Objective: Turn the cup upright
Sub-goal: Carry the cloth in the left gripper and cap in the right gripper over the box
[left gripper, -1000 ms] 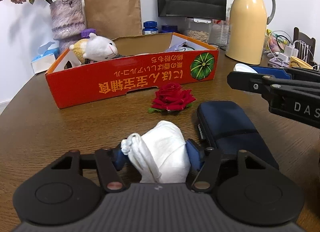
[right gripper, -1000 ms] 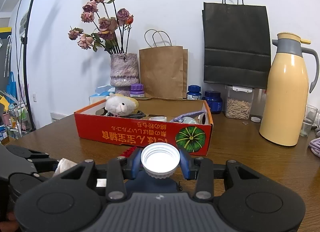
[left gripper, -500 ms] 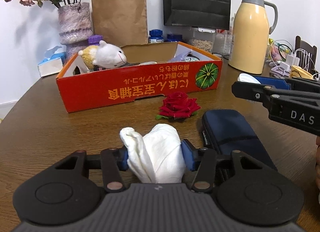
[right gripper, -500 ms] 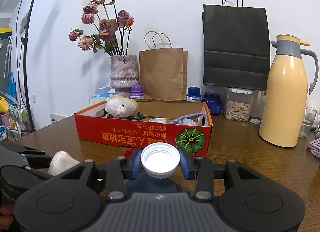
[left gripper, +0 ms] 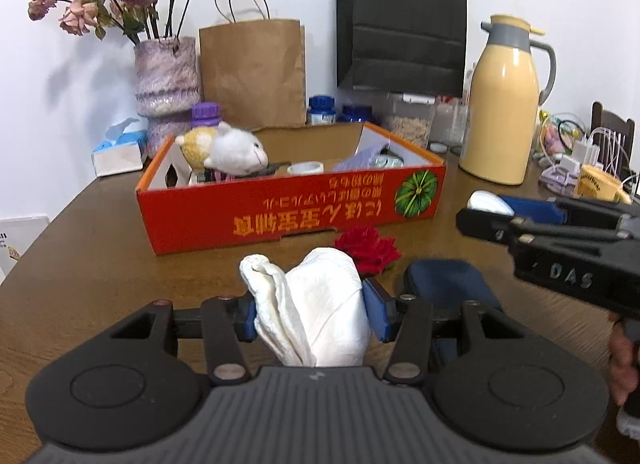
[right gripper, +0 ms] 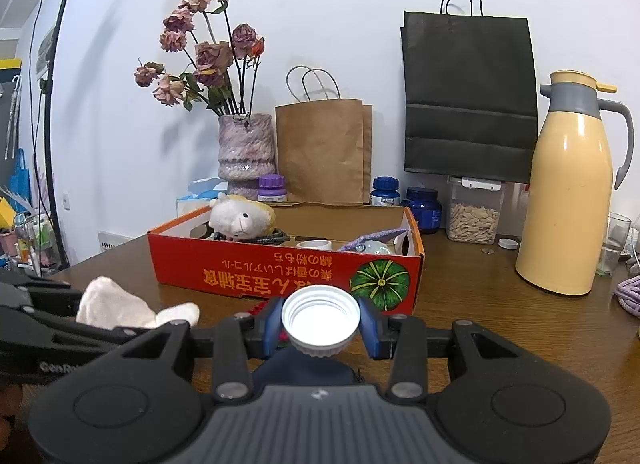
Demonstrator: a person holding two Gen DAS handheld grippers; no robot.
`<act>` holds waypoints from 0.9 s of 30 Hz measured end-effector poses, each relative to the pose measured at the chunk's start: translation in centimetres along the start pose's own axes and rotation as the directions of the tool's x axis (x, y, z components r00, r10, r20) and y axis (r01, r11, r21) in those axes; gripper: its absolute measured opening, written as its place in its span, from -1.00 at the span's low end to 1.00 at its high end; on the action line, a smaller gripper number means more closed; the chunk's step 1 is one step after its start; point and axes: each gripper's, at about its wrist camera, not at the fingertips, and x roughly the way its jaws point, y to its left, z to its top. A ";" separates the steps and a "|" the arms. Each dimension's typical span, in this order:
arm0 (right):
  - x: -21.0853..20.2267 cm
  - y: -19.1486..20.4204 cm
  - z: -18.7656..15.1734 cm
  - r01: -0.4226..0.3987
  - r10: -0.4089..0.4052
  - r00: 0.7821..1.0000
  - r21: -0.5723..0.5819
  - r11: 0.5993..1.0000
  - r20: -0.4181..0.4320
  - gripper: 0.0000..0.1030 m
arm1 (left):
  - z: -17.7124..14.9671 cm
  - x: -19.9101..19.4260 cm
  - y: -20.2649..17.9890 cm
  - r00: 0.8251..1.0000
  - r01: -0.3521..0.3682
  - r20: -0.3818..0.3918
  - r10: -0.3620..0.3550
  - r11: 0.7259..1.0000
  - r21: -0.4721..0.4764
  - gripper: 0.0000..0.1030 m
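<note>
A small white threaded cup (right gripper: 320, 322) sits between the blue pads of my right gripper (right gripper: 320, 324), which is shut on it; its open mouth faces the camera and tilts upward. It is held just above a dark blue pouch (right gripper: 304, 372). In the left wrist view the same cup (left gripper: 486, 202) shows at the tip of the right gripper's fingers (left gripper: 520, 206). My left gripper (left gripper: 312, 314) is shut on a crumpled white cloth (left gripper: 320, 304), held above the table. That cloth (right gripper: 116, 304) also appears at the left of the right wrist view.
A red cardboard box (left gripper: 280, 212) with a plush toy and small items lies across the brown table (left gripper: 80, 264). A red fabric rose (left gripper: 368, 250) lies in front of it. Behind stand a flower vase (left gripper: 166, 80), paper bags, jars and a yellow thermos (left gripper: 502, 104). A yellow mug (left gripper: 596, 186) and cables sit at the right.
My left gripper closed tighter on the white cloth and rose with it, tilting up so more of the wall shows. The right gripper and its cup stayed still.
</note>
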 end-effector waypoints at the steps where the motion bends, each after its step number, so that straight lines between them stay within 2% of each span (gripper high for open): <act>1: 0.0 0.0 0.1 -0.001 0.001 1.000 0.003 1.000 0.000 -0.24 | 0.3 -0.1 0.0 1.000 0.004 0.005 -0.004 1.000 -0.002 0.00; 16: 0.9 0.7 3.3 -0.013 0.013 1.000 0.010 1.000 0.025 -0.24 | 5.3 -0.4 0.2 0.997 0.032 0.075 -0.030 0.999 -0.026 0.00; 27: 3.4 1.0 6.3 0.000 -0.001 0.999 0.026 1.000 0.051 -0.24 | 8.6 1.2 1.3 0.992 0.022 0.123 -0.011 0.996 -0.088 0.00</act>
